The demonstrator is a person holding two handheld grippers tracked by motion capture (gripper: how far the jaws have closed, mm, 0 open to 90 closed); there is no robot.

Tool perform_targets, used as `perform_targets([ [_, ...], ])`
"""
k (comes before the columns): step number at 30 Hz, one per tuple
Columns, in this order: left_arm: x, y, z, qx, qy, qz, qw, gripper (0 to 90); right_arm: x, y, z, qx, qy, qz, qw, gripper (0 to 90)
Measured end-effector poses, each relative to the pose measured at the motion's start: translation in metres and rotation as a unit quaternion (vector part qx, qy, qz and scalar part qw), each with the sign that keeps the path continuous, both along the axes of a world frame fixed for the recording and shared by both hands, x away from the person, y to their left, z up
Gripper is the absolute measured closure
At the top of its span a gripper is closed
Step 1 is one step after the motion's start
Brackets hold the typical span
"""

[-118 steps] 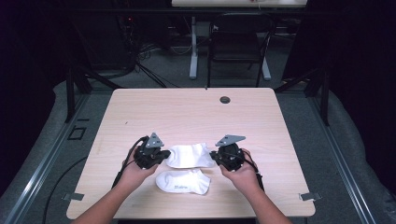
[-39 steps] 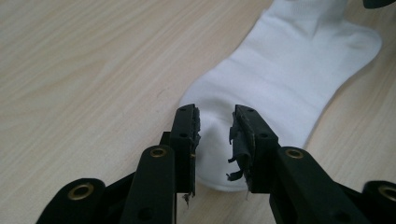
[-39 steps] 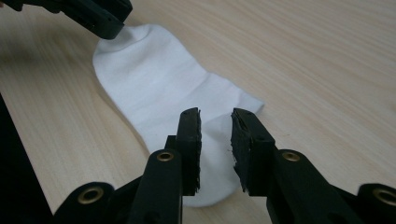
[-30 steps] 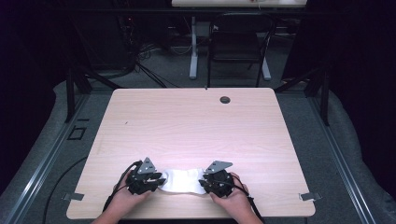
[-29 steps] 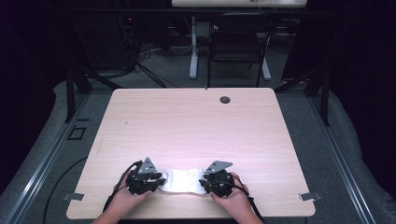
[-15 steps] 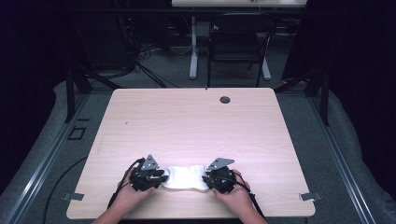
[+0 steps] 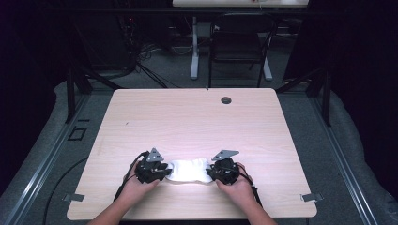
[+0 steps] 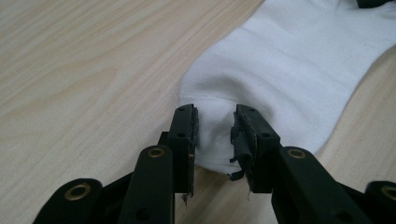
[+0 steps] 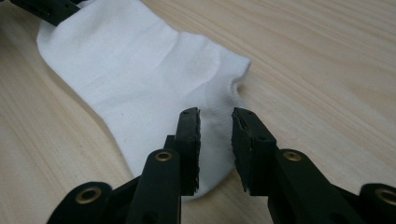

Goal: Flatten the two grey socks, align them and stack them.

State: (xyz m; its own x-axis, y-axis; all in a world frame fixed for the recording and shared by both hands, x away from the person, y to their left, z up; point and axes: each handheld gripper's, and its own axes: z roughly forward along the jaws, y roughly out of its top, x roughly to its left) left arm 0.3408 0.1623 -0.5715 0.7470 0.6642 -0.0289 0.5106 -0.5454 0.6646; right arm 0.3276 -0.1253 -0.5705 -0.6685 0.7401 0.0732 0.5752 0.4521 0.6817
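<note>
A white sock (image 7: pixel 189 169) is seen stretched out flat on the table (image 7: pixel 197 117), close to the near edge and about midway between the left and right edges. It is gripped at both ends, so the grasping step can be judged as done. What is left, as far as can be judged, is the handling itself: lifting, folding or setting the sock down elsewhere. No fold is seen in it yet. Whether a second sock lies under the first cannot be told.

The left gripper (image 7: pixel 165 172) is set at the sock's left end and the right gripper (image 7: pixel 212 172) at its right end, the two facing each other across it.

In the left gripper view, the left gripper (image 8: pixel 215 135) is seen with its jaws partly closed. A raised pucker of the sock (image 8: pixel 289 70) is pinched between them, right at the rounded end of the fabric. The rest of the sock runs away from the jaws toward the upper right of that view.

In the right gripper view, the right gripper (image 9: pixel 215 140) is likewise partly closed. The ribbed cuff end of the sock (image 9: pixel 140 70) is taken between the pads, though the hold looks less firm there. The body of the sock stretches off to the upper left.
</note>
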Motion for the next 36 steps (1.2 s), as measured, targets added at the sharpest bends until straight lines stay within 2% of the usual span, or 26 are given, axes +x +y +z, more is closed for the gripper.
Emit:
perform_targets([
  [5,0.005,-0.002,-0.001,-0.005,-0.002,0.005,1.0000,68.7,0.005,-0.002,0.000,-0.004,-0.001,-0.004,1.0000,71.3],
  [15,0.012,0.002,-0.003,-0.016,-0.003,0.015,0.9998,68.4,0.014,-0.001,-0.002,0.003,-0.007,-0.016,0.9998,70.8],
  [18,0.013,0.002,-0.003,-0.016,-0.006,0.017,0.9997,68.1,0.018,0.000,-0.001,-0.003,-0.011,-0.018,0.9998,70.5],
  [36,0.013,0.002,-0.004,-0.015,-0.012,0.027,0.9995,64.4,0.016,0.002,-0.002,-0.007,-0.020,-0.024,0.9995,67.6],
])
